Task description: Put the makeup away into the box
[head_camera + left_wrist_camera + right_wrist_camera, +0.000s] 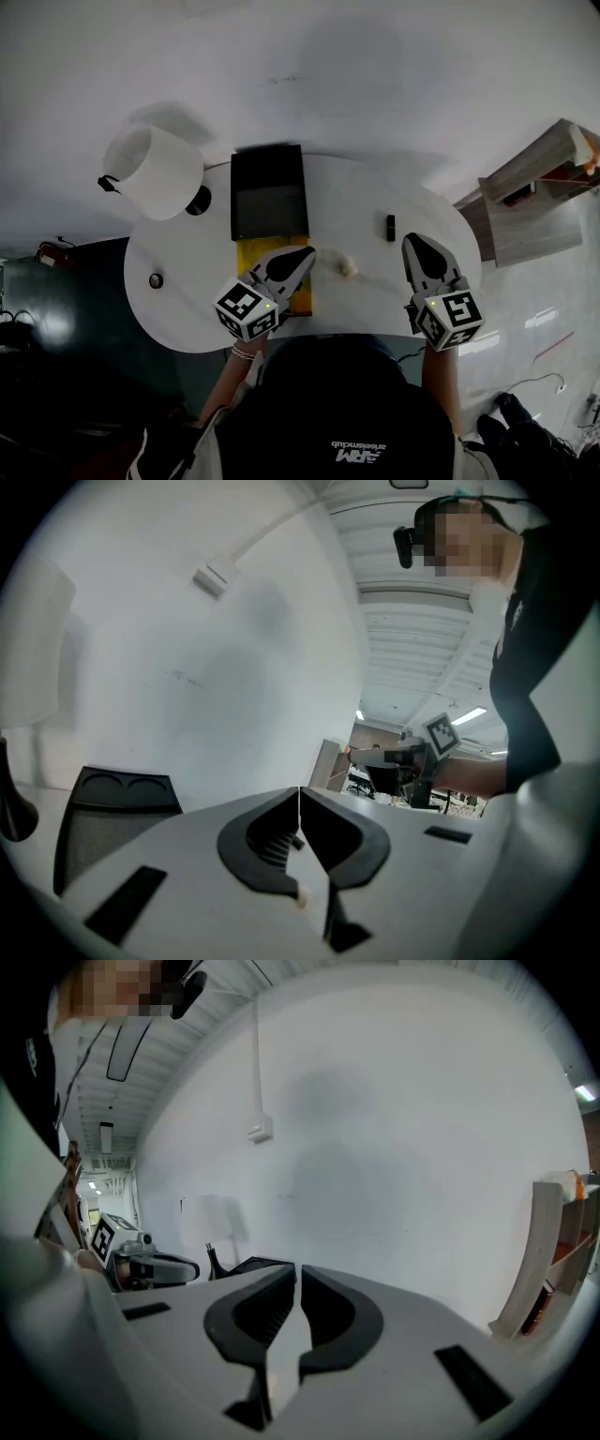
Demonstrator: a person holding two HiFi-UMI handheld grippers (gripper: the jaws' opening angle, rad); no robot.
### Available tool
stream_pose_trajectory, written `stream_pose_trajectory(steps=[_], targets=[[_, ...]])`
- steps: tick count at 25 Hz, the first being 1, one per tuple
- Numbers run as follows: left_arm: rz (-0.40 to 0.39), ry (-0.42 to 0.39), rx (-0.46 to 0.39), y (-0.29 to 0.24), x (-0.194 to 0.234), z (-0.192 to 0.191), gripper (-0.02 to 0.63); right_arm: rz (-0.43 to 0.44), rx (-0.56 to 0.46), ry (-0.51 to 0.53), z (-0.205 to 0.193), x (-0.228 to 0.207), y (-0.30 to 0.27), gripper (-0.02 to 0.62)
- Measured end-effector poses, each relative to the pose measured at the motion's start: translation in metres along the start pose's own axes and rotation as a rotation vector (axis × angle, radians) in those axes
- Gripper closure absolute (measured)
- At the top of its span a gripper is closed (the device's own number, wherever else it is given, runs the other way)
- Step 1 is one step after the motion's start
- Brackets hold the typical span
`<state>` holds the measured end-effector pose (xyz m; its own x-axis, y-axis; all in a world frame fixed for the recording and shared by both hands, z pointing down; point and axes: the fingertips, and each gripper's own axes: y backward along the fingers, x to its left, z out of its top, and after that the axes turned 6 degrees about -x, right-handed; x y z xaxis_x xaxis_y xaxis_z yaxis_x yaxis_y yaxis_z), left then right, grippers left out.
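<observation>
Left tool (302,257) and right tool (413,244) are both shut and empty, so the small black makeup item (390,227), centre-right on the bench (178,314) right of the black box (269,190), may get knocked away.

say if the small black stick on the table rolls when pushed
The small black stick seems to lie flat on the table, so tipping looks unlikely; it might slide or roll. It looks small, so probably light.
</observation>
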<state>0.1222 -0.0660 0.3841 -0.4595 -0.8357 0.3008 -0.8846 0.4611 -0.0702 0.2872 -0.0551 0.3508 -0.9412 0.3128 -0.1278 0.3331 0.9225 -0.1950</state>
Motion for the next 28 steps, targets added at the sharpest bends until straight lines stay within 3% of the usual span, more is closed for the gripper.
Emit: stream_pose_trajectory(steps=[17, 28], targets=[[0.104, 0.059, 0.041, -0.065, 0.02, -0.036, 0.588, 0.03, 0.171, 0.023, -0.062, -0.058, -0.045, 0.574], [0.119, 0.107, 0.096, -0.097, 0.033, -0.064, 0.588, 0.051, 0.259, 0.026, -0.105, -0.082, -0.071, 0.572]])
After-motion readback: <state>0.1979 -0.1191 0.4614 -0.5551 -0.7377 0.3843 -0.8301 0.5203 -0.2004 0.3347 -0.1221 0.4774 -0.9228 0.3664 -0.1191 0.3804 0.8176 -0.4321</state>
